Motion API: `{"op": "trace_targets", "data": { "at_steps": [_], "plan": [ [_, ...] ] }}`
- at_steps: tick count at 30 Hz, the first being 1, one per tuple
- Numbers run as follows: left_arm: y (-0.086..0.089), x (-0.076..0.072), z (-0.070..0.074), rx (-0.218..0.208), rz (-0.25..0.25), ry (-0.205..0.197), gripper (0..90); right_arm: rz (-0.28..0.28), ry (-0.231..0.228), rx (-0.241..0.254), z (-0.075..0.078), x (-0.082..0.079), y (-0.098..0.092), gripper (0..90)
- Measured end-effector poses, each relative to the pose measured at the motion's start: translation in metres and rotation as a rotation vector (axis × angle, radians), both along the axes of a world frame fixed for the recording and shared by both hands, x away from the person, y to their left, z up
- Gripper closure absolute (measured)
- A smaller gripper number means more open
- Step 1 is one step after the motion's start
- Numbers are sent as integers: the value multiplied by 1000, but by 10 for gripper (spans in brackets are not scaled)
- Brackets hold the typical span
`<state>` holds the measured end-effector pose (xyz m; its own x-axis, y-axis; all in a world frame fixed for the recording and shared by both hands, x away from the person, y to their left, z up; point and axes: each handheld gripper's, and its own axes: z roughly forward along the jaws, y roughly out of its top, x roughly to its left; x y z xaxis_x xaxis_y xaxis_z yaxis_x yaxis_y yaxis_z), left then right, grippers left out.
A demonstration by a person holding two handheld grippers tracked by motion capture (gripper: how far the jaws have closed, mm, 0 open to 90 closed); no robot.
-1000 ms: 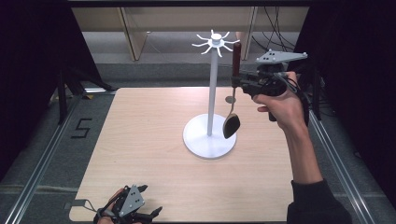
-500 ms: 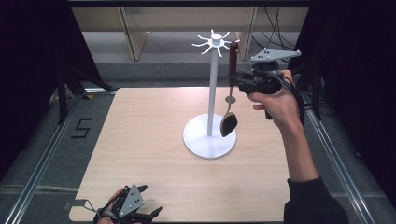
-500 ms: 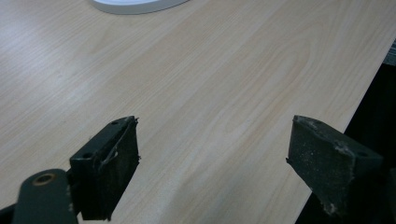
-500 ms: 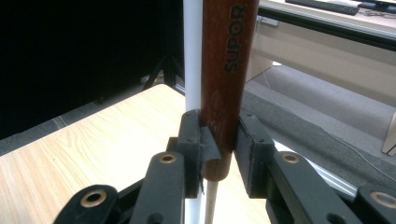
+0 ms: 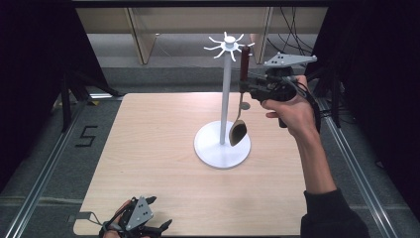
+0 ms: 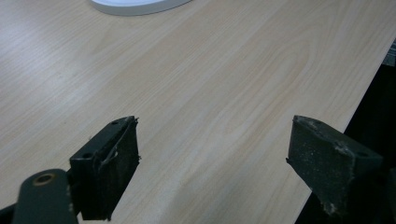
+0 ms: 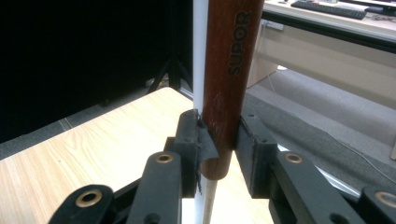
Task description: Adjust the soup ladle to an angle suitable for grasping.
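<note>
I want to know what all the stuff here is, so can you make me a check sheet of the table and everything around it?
Surface: pale wooden table, flat, bare apart from the stand.
Job's things: white metal stand with round base and hook arms on top; brown-handled spoon with dark bowl hanging upright beside its pole.
Clutter: nothing seen.
Grippers: right gripper clamped on the spoon's handle, marked SUPOR; left gripper open, low over the table's near edge.
Cables: black cable trailing from the right gripper.
Surroundings: dark curtains both sides, wooden furniture behind, grey floor with a 5 mark.
</note>
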<state>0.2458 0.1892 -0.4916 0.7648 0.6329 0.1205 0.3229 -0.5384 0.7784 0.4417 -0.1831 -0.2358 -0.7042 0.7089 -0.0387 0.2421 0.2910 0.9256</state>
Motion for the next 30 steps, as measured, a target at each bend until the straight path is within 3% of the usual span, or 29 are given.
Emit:
{"op": "trace_targets", "data": {
  "at_steps": [2,5,11,12,13,25,27,28,30],
  "plan": [
    [0,1,0,11,1,-6,156,6,8,17,1,-3,-2,694],
    [-1,0,-1,-6,1,12,156,2,8,16,0,-6,-6,654],
    [-1,0,-2,-8,8,-4,156,16,1,11,-6,-13,-9,575],
    [-1,1,-1,-3,4,-7,156,15,-7,-9,-7,-14,-11,555],
    [-1,0,-1,-8,3,7,156,12,9,-1,-9,-16,-11,547],
    [-1,1,-1,3,4,-7,156,13,15,6,-22,-26,-20,474],
    [-2,0,-3,-23,23,-2,156,14,11,8,-25,-28,-21,457],
    [0,1,-1,9,14,-12,156,23,21,17,-26,-28,-21,445],
    [0,1,-1,6,9,-13,156,6,17,19,-28,-32,-23,430]
  ]
}}
